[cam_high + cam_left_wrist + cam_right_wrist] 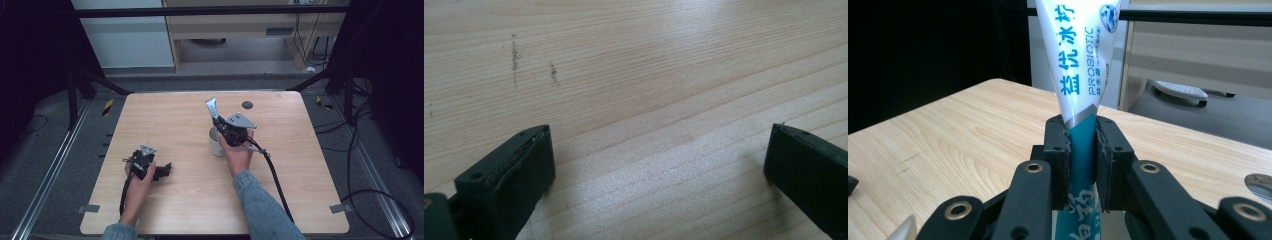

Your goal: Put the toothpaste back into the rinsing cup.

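My right gripper point(218, 121) is clamped on the tube point(212, 108) at frame centre, its long axis upright and tilted up-left. The cup point(215, 142) sits just below it. My left gripper point(165, 171), at lower left, gapes empty, well apart.

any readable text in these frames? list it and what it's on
"PROBIOTIC": on the toothpaste tube, in the right gripper view, running along its white part.
"益优冰柠": large blue characters on the same tube, beside it.
Small line next to "PROBIOTIC": too small to read.
White characters on the tube's teal part, below the jaws: partly hidden, not readable.
High view: tube print too small to read.
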Available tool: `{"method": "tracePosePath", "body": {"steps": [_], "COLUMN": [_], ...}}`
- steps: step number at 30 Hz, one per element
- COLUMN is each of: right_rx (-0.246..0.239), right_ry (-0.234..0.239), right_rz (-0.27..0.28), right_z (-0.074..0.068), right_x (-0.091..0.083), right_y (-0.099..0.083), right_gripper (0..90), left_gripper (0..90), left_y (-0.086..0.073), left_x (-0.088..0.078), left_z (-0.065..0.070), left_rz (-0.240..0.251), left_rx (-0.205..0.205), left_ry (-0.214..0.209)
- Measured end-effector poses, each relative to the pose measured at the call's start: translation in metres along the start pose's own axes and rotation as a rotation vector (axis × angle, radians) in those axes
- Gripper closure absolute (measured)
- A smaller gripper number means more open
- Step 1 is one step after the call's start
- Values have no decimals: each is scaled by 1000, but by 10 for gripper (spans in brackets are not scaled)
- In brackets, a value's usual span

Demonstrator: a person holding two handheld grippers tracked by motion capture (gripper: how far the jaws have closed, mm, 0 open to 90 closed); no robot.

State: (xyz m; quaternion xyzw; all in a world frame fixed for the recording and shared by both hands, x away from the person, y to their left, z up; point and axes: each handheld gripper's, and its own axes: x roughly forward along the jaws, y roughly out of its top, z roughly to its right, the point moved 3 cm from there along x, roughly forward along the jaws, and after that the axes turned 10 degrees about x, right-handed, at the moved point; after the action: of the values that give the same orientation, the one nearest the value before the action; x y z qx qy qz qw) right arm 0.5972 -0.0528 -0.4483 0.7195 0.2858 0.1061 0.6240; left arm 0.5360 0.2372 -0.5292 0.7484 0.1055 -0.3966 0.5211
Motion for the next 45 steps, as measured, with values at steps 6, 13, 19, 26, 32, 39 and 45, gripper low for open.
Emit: {"method": "tracePosePath", "body": {"steps": [6,13,19,26,32,39,45], "right_rx": [-5,-4,-5,-11,-10,-10,-8], "right_ry": [-1,-4,-3,1,3,6,9], "right_rz": [-14,-33,-37,-45,-49,-52,-56], "right_z": [0,1,2,2,3,4,4], "right_x": [0,-3,-5,-6,-6,-6,-6], "right_y": [-5,-12,-13,-13,-12,-12,-12], "right_gripper": [776,776,775,773,769,765,762], "left_gripper": [0,0,0,0,0,0,0], "left_y": [0,0,0,0,0,0,0], "left_x": [0,0,0,0,0,0,0], "left_z": [0,0,0,0,0,0,0], "left_rz": [0,0,1,1,1,1,1], "left_rx": [0,0,1,2,2,2,2], "left_ry": [0,-1,-1,-2,-2,-2,-2]}}
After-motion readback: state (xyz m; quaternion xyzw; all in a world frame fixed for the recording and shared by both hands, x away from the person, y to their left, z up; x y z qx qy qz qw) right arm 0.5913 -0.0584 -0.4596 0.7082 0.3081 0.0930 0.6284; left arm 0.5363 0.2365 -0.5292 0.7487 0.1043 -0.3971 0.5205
